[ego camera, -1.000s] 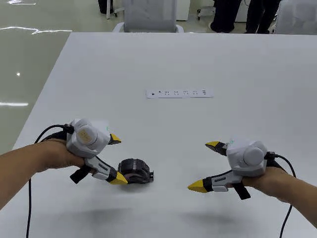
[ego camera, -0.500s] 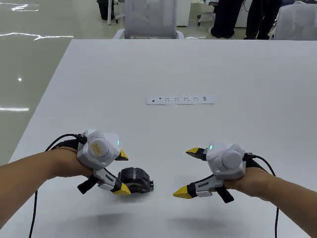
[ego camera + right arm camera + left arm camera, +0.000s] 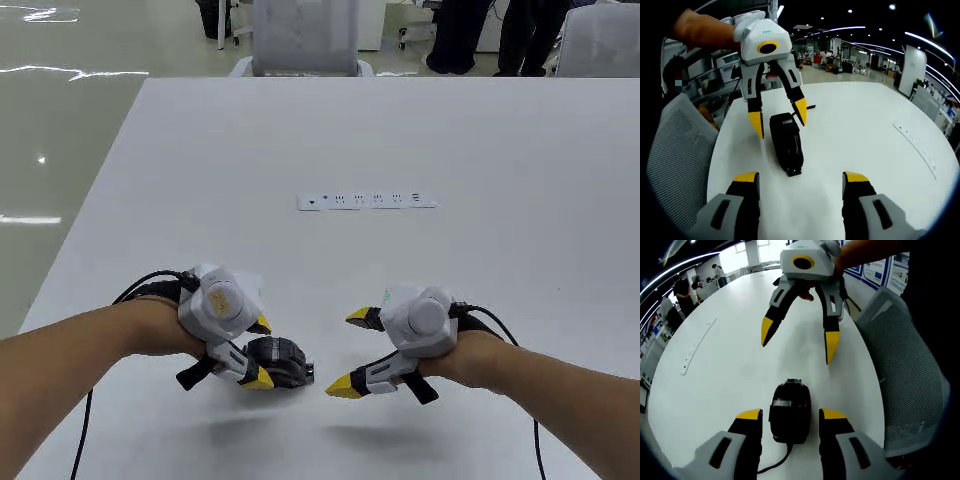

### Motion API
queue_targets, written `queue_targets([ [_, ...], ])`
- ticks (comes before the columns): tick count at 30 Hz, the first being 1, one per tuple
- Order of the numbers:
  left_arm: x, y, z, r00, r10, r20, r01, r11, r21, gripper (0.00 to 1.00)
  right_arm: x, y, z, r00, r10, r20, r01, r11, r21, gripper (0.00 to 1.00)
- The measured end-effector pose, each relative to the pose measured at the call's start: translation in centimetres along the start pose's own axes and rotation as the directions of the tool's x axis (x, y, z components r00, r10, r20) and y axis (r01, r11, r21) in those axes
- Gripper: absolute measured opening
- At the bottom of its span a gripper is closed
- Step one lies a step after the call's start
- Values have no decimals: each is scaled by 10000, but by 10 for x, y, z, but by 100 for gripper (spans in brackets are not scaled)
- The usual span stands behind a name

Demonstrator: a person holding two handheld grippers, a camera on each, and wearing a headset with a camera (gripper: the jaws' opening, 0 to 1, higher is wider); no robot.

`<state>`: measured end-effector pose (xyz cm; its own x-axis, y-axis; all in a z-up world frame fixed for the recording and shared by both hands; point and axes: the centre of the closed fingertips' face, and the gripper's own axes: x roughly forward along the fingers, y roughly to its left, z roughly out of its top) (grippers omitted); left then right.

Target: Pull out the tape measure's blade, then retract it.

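Left fingers flank a black tape measure, fully retracted.

1 tape measure, 2 tongs

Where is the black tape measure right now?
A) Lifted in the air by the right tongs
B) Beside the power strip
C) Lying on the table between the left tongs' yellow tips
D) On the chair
C: the tape measure lies on the table between the open left tongs; the right tongs hover apart, empty.
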<state>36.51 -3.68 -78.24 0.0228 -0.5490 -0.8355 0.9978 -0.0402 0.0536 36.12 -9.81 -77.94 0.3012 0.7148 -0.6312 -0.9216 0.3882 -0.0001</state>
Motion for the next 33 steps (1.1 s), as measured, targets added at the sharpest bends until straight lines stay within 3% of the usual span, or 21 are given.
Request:
queue_targets([
  [3, 2, 2, 0, 9999, 71, -105, -72, 9999, -74, 38, 8, 0, 1, 9997, 117, -198, -125, 9990, -440, 62],
  [5, 3, 0, 3, 10000, -69, -17, 69, 9997, -241, 42, 13, 0, -3, 9979, 226, -606, -282, 9952, -935, 60],
  [7, 5, -1, 3, 10000, -48, -85, 46, 9999, -160, 45, 18, 2, -1, 9979, 359, -543, -404, 9958, -825, 58],
  [14, 7, 2, -8, 9971, 17, -764, -7, 9999, 144, 32, 29, 5, -2, 9962, 471, -735, -520, 9964, -668, 53],
  [21, 9, 0, -10, 9962, -35, -873, 59, 9996, 265, 31, 33, 9, -9, 9929, 665, -983, -755, 9930, -906, 49],
  [33, 11, 1, -12, 9949, 106, -999, -59, 9989, 475, 30, 41, 7, -13, 9876, 738, -1385, -910, 9884, -1218, 26],
])
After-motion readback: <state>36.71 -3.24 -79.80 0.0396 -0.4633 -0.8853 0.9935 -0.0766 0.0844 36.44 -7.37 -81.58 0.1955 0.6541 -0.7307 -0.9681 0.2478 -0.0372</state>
